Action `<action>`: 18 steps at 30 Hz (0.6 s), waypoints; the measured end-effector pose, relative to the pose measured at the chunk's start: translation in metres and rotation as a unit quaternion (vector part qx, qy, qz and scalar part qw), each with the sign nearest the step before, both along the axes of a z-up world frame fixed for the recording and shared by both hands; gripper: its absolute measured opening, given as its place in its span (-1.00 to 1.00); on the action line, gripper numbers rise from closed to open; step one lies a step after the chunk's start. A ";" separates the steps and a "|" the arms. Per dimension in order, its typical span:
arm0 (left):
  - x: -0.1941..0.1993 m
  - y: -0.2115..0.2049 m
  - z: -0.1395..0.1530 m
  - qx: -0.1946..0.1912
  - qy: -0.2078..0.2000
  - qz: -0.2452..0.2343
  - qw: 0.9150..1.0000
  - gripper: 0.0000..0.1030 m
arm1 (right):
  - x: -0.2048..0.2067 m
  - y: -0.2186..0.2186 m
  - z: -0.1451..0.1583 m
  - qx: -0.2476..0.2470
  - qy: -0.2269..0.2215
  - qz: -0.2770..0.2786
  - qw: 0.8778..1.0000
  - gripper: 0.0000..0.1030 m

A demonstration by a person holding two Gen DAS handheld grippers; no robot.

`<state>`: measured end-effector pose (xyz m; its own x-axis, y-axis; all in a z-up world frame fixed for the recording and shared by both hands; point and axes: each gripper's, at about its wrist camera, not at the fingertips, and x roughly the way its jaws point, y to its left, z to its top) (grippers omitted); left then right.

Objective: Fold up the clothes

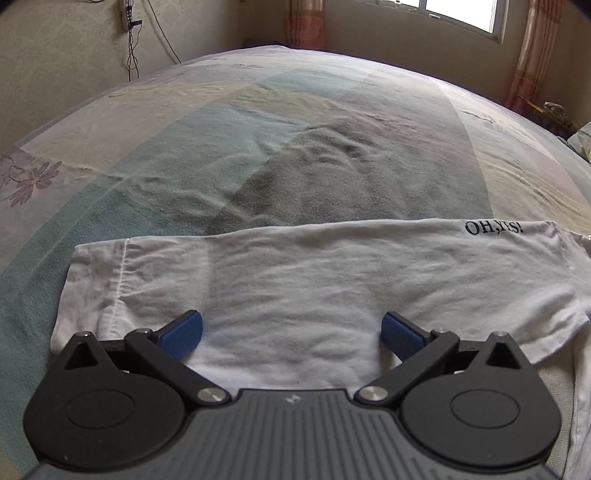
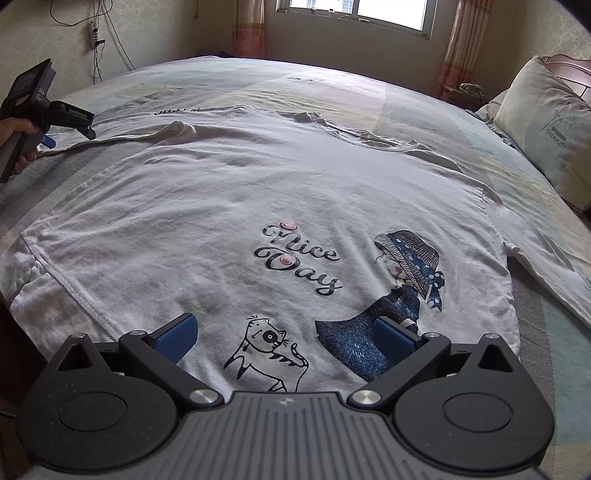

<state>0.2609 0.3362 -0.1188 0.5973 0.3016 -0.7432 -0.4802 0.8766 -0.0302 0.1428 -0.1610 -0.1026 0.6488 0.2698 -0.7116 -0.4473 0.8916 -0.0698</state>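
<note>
White cotton T-shirt (image 2: 236, 192) spread flat on patchwork bedsheet (image 1: 258, 122). Print reads "Nice Day"; sleeve (image 1: 295, 280) reads "OH,YES!". Pillow (image 2: 546, 133) beside shirt: "DREAMCITY". Left gripper (image 1: 291, 334) released over sleeve; right gripper (image 2: 284, 338) released over print.

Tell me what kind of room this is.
Most likely a bedroom. A white T-shirt lies spread on a wide bed, a pillow leans against a wooden headboard, and a curtained window sits behind.

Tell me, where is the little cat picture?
In the right wrist view, the cat is printed low on the white shirt, between the right tool's fingers, left of the girl print.
</note>
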 end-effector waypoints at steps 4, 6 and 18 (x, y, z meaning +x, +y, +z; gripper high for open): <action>-0.013 -0.003 0.007 -0.005 0.005 -0.001 1.000 0.99 | -0.001 0.001 -0.001 0.001 0.002 0.006 1.000 1.00; -0.004 -0.012 0.021 -0.013 -0.002 -0.015 1.000 0.99 | -0.001 0.001 -0.001 0.001 0.002 0.008 1.000 1.00; 0.090 -0.117 0.003 0.022 0.008 -0.090 0.996 0.99 | 0.000 -0.002 0.002 0.012 0.002 0.002 1.000 1.00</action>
<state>0.3513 0.2187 -0.1154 0.6334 0.2233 -0.7409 -0.3151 0.9489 0.0167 0.1424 -0.1630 -0.1009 0.6455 0.2888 -0.7070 -0.4509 0.8913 -0.0477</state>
